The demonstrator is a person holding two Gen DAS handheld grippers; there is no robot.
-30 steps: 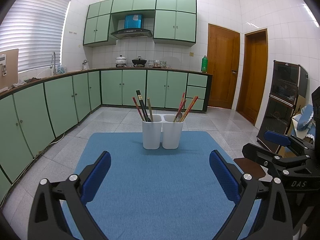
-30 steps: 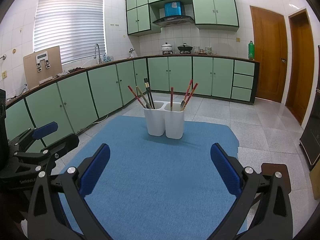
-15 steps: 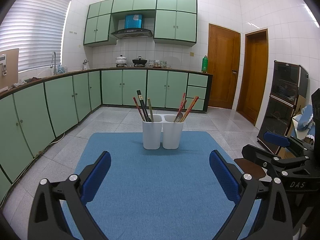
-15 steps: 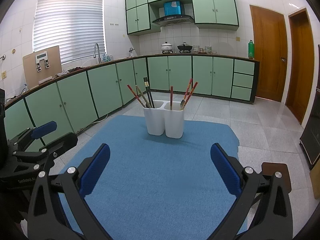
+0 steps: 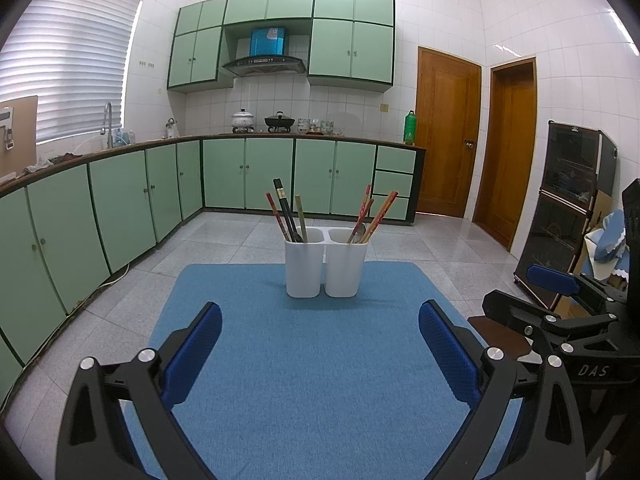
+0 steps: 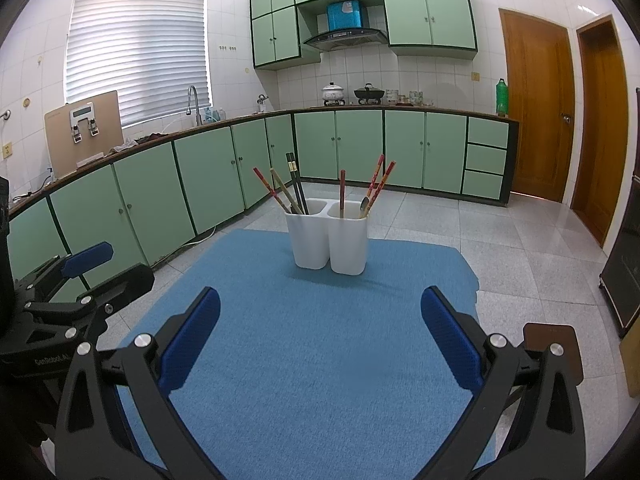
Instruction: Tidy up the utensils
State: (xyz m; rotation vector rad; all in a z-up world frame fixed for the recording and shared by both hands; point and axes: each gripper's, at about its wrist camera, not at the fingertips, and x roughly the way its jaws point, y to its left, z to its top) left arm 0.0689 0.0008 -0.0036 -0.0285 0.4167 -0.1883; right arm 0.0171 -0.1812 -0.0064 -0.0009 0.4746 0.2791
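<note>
A white two-compartment utensil holder (image 5: 325, 266) stands at the far end of a blue mat (image 5: 312, 360); it also shows in the right wrist view (image 6: 330, 242). Its left cup holds black, red and tan chopsticks (image 5: 286, 210). Its right cup holds red patterned chopsticks (image 5: 378, 212) and a spoon (image 6: 364, 204). My left gripper (image 5: 320, 344) is open and empty, well short of the holder. My right gripper (image 6: 320, 336) is open and empty, also short of it. Each gripper shows at the edge of the other's view.
Green cabinets (image 5: 120, 208) run along the left and back walls. Two wooden doors (image 5: 448, 136) stand at the right. A dark cabinet (image 5: 568, 208) stands at the far right. A brown stool (image 6: 552, 344) sits beside the mat's right edge.
Both grippers have barely shifted; the holder sits almost where it was in both views. Both stay open and empty.
</note>
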